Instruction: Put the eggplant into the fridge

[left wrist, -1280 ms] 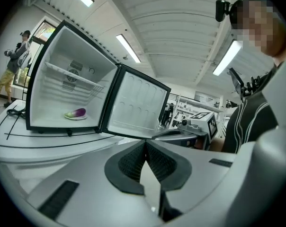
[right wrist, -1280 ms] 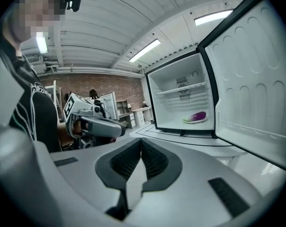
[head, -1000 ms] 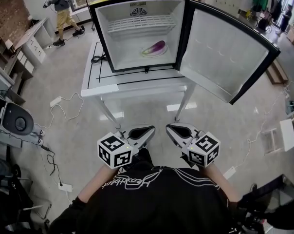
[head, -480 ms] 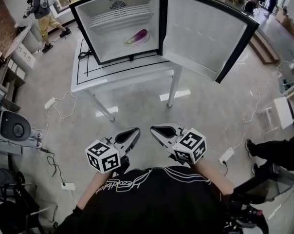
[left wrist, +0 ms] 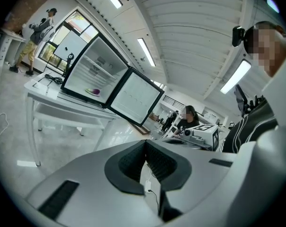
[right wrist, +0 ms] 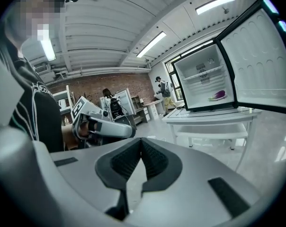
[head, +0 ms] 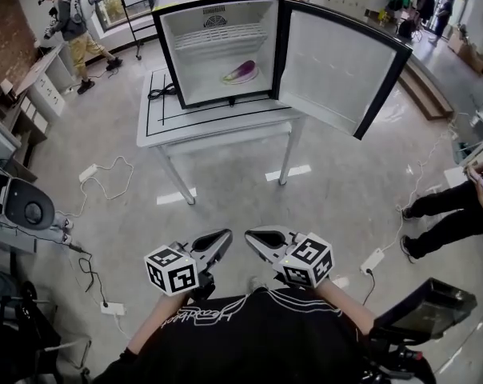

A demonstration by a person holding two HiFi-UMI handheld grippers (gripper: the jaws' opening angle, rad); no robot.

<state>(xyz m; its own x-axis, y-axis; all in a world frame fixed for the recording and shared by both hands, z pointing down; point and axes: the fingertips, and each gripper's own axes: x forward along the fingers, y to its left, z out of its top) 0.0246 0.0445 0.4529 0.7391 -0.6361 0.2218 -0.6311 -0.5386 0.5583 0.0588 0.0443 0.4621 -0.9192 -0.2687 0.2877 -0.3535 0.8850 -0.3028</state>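
The purple eggplant [head: 240, 72] lies on the floor of the open white fridge [head: 177, 46], which stands on a white table [head: 217, 126]. Its door [head: 325, 62] is swung wide to the right. The eggplant also shows small and far off in the left gripper view [left wrist: 92, 91] and the right gripper view [right wrist: 218, 95]. My left gripper [head: 224, 237] [left wrist: 145, 143] and right gripper [head: 251, 235] [right wrist: 140, 141] hover side by side close to my body, well back from the table. Both are shut with nothing between the jaws.
Cables and a power strip [head: 91, 169] lie on the floor left of the table, and another strip [head: 373, 258] lies at the right. A black machine [head: 25, 202] stands at the left. A person [head: 69, 22] stands at the back left; someone's legs [head: 441, 210] reach in at the right.
I have backed away from the table with both grippers, so the fridge looks smaller and farther. A person's legs have come into view at the right. Both grippers stayed shut.
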